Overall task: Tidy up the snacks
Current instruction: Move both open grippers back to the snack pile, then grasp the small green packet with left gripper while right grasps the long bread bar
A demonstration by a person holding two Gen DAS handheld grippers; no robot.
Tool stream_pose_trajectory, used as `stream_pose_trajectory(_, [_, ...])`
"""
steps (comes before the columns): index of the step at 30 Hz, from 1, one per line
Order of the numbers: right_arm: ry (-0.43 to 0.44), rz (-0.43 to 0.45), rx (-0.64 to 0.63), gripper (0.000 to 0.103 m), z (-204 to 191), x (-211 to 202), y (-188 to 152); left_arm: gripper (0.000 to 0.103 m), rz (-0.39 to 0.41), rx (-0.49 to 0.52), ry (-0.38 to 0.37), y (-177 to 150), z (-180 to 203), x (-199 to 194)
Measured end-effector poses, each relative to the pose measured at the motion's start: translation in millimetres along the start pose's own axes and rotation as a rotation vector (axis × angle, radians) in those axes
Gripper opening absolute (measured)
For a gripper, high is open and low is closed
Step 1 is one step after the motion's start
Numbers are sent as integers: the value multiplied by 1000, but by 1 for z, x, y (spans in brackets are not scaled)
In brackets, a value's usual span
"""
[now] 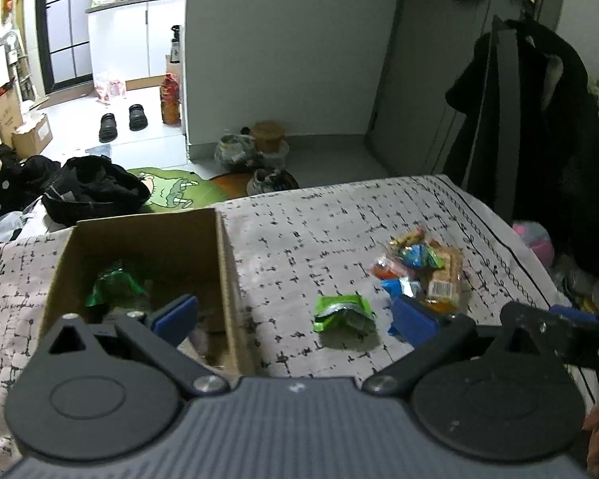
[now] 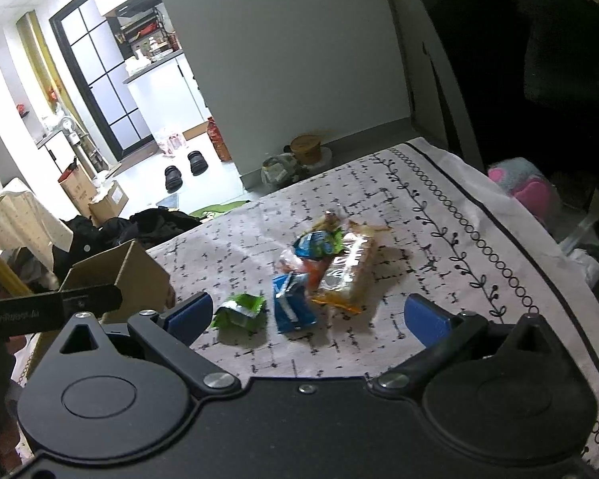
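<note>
- Cardboard box (image 1: 139, 263) stands open-topped on the left part of the cloth-covered surface (image 1: 299, 239), and one green packet (image 1: 114, 285) already lies inside it; it appears to be the collecting place for the snacks.
- Loose snacks lie to the box's right: a green packet (image 2: 239, 311) alone, nearest the box, then a blue packet (image 2: 293, 307), and just beyond it a small heap (image 2: 335, 255) of an orange-and-clear wrapped bar with blue, green and yellow wrappers overlapping.
- Judging from this layout, sorting is barely started, since most pieces are outside the box.
- Left tool (image 1: 295, 313) hovers low, one finger over the box's opening and the other toward the heap; its fingers are spread wide and hold nothing.
- Right tool (image 2: 307, 315) hangs over the near edge of the surface, tilted, aimed at the loose packets; it is also spread wide and empty, with the blue packet roughly between its fingers' lines.
- Either lone packet looks the easiest next pick, being apart from the heap.
</note>
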State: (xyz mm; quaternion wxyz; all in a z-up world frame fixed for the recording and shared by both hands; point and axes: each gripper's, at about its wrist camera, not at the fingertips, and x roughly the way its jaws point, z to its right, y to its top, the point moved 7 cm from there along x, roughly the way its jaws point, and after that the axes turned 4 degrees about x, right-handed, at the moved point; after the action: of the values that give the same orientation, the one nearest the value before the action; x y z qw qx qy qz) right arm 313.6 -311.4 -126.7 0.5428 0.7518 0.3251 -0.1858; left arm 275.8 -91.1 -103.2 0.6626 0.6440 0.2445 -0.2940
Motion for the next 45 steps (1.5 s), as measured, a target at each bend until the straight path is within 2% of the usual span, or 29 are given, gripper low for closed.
stream_pose_trajectory(3, [6, -1, 0, 103, 8, 2, 2, 103, -5, 33, 23, 0, 6, 3])
stream_pose_trajectory(11, [22, -17, -10, 103, 29, 13, -1, 103, -34, 80, 12, 9, 23, 16])
stream_pose_trajectory(15, [37, -31, 52, 103, 40, 21, -2, 103, -22, 138, 49, 13, 29, 23])
stream_pose_trajectory(19, [57, -34, 97, 102, 49, 31, -2, 103, -20, 165, 39, 19, 34, 32])
stream_pose_trajectory(22, [48, -15, 146, 100, 60, 40, 2, 103, -32, 155, 19, 20, 40, 42])
stream_pose_trajectory(24, [47, -10, 176, 94, 66, 47, 3, 102, -35, 147, 8, 18, 45, 48])
stream_pose_trajectory(30, [49, -3, 179, 81, 69, 62, 4, 100, -26, 134, 5, 14, 64, 62])
stream_pose_trajectory(33, [67, -19, 190, 78, 69, 68, 3, 95, -43, 158, 3, 11, 73, 72])
stream_pose_trajectory(38, [68, -31, 184, 76, 68, 76, 3, 78, -94, 144, 30, 5, 70, 93])
stream_pose_trajectory(41, [78, -37, 194, 76, 67, 80, 3, 71, -100, 175, 38, 0, 70, 108])
stream_pose_trajectory(45, [88, -38, 199, 76, 66, 85, 3, 68, -137, 164, 66, -9, 65, 125])
